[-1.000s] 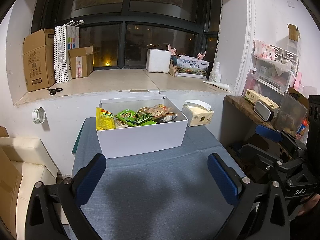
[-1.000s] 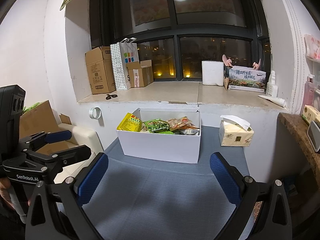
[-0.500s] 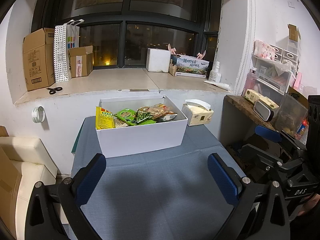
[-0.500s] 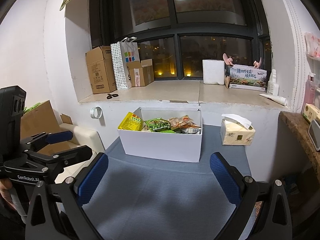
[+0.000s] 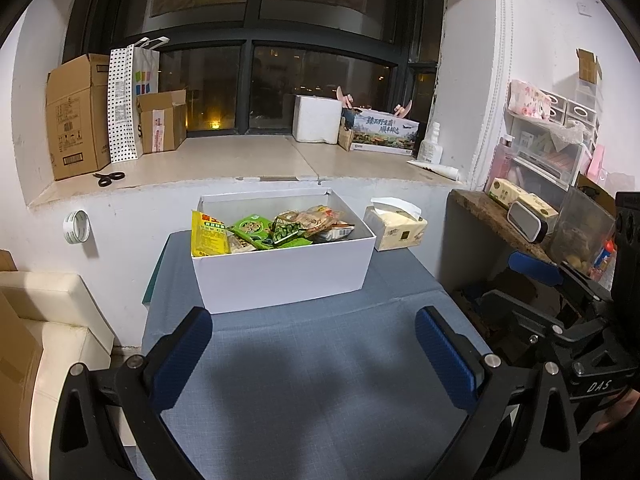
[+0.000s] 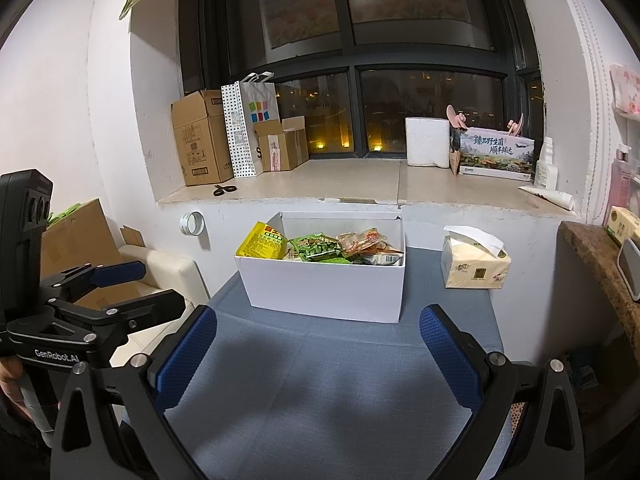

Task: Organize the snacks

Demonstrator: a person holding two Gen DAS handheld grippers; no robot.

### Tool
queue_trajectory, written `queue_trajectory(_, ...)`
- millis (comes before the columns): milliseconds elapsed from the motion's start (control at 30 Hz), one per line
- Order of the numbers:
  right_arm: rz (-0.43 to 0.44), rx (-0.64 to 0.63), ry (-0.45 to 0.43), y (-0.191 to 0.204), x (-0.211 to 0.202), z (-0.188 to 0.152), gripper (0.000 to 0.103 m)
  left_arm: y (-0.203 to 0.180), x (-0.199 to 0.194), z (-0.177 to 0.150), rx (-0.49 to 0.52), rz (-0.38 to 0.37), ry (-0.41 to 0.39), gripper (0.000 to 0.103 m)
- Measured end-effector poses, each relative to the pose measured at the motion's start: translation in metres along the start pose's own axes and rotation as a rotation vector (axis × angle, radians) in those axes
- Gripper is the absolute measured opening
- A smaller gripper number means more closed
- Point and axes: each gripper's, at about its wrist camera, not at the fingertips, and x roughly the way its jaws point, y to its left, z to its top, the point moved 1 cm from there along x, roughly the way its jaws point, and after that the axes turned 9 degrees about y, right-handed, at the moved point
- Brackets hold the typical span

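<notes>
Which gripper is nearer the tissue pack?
Right, going by the views. The right gripper has the tissue pack ahead, slightly right; the left gripper sits further left, facing the white box.

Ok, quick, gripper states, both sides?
Left gripper: open, holding nothing, short of the white snack box.
Right gripper: open, holding nothing.
</notes>
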Motion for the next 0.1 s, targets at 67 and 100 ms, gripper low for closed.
queue_trajectory(67, 0.003, -0.001, 0.000, -0.0002, 0.0004, -0.0002, 0.103, 0.0001, 0.0005, 0.0000, 0.001, -0.005, 0.000, 0.103)
queue_trajectory(100, 0.002, 0.000, 0.001, -0.0002, 0.0007, -0.0008, 0.103, 0.0001, 0.0006, 0.0000, 0.002, -0.006, 0.001, 0.103)
